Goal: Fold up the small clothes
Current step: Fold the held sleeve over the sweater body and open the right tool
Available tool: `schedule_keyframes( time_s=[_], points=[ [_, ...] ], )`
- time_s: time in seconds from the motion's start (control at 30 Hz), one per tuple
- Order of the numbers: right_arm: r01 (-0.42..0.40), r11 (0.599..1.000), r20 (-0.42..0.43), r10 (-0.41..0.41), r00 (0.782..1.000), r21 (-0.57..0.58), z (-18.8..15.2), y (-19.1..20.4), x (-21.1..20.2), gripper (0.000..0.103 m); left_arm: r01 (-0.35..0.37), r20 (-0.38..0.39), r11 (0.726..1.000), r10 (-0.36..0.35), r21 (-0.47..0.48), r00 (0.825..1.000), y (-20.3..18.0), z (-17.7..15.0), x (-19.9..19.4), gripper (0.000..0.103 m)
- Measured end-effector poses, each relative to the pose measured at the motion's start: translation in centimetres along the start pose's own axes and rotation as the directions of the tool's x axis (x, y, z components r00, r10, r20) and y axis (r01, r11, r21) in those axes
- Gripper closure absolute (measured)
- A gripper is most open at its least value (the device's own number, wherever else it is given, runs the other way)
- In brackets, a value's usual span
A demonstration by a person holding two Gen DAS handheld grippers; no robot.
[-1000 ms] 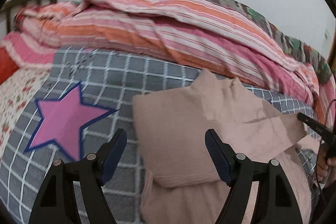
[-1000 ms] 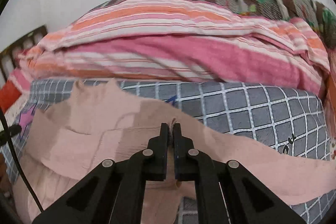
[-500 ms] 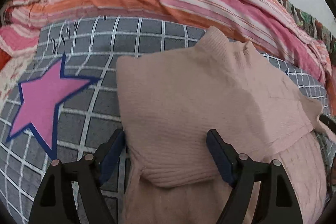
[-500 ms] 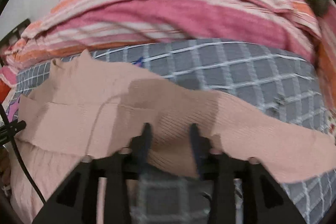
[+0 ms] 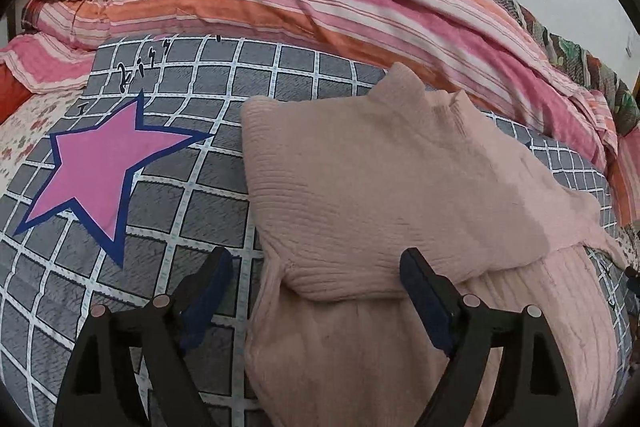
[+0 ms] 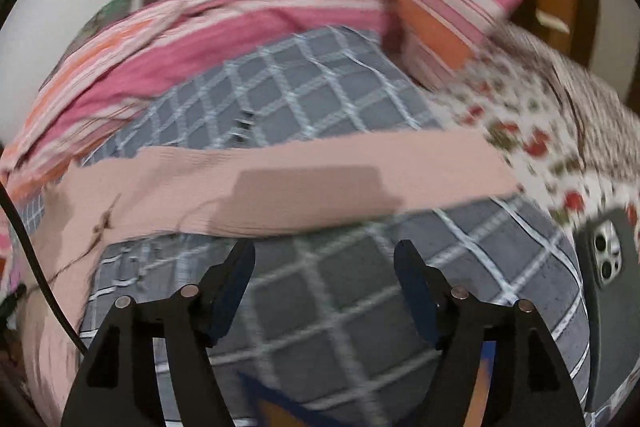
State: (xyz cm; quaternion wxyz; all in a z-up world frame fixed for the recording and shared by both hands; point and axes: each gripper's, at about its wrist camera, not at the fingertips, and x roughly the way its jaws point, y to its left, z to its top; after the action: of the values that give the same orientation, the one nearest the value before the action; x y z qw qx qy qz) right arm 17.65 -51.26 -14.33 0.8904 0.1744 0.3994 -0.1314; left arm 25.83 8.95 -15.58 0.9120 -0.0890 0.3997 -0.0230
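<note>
A pale pink ribbed sweater [image 5: 384, 195] lies on the grey checked blanket [image 5: 192, 187], its left sleeve folded across the body. My left gripper [image 5: 316, 279] hangs just over the folded sleeve's cuff edge, jaws opening, pads clear of the cloth. In the right wrist view the other sleeve [image 6: 296, 187] stretches flat across the blanket [image 6: 328, 291]. My right gripper [image 6: 324, 267] sits just in front of that sleeve, over bare blanket, jaws opening with nothing between them.
A heaped pink and orange striped quilt [image 5: 304, 11] lies behind the sweater. A pink star [image 5: 100, 167] is printed on the blanket at left. A dark phone [image 6: 608, 299] lies at the right on the bed, beside a floral sheet [image 6: 532, 131]. A black cable [image 6: 36, 267] crosses the left edge.
My right gripper let go of the sleeve, opened and swung right along it. The left gripper sank a little toward the folded sleeve and opened slightly wider.
</note>
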Motion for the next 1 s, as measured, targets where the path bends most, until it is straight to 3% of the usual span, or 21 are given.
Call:
schedule_keyframes(
  time_s=[0.1,0.23,0.53,0.63,0.67,0.7,0.83,1.0],
  points=[
    [-0.049,0.997,0.013,0.048,0.999,0.058,0.4,-1.6,0.4,0.032,-0.023,-0.001,1.0,0.023,0.018,1.0,-0.4,-0.1,0.2,0.017],
    [-0.052,0.991,0.011,0.051,0.999,0.127,1.6,-2.8,1.3,0.032,-0.017,-0.007,1.0,0.017,0.025,1.0,-0.4,-0.1,0.4,0.016],
    [0.002,0.98,0.002,-0.003,1.0,0.197,4.1,-4.3,2.8,0.053,0.024,-0.013,1.0,-0.024,0.013,1.0,0.0,0.1,0.8,0.014],
    [0.067,0.983,0.006,-0.069,0.998,0.171,4.8,-4.0,3.3,0.072,0.033,-0.011,0.999,-0.033,0.009,0.999,0.1,0.1,0.7,0.014],
    [0.074,0.985,0.009,-0.076,0.997,0.155,5.1,-3.9,3.5,0.089,0.036,-0.01,0.999,-0.036,0.007,0.999,0.1,0.1,0.7,0.014],
    [0.075,0.987,0.016,-0.078,0.997,0.141,5.2,-3.7,3.5,0.094,0.038,-0.009,0.999,-0.038,0.005,0.999,0.1,0.1,0.7,0.014],
    [0.116,0.99,0.121,-0.125,0.985,0.079,5.5,-1.9,1.2,0.097,0.047,-0.003,0.999,-0.047,-0.005,0.999,0.3,0.1,0.5,0.014],
    [0.113,0.994,0.25,-0.108,0.962,-0.005,6.7,2.8,-3.5,0.097,0.041,0.02,0.998,-0.04,-0.049,0.999,1.0,0.3,-0.7,0.014]
  ],
)
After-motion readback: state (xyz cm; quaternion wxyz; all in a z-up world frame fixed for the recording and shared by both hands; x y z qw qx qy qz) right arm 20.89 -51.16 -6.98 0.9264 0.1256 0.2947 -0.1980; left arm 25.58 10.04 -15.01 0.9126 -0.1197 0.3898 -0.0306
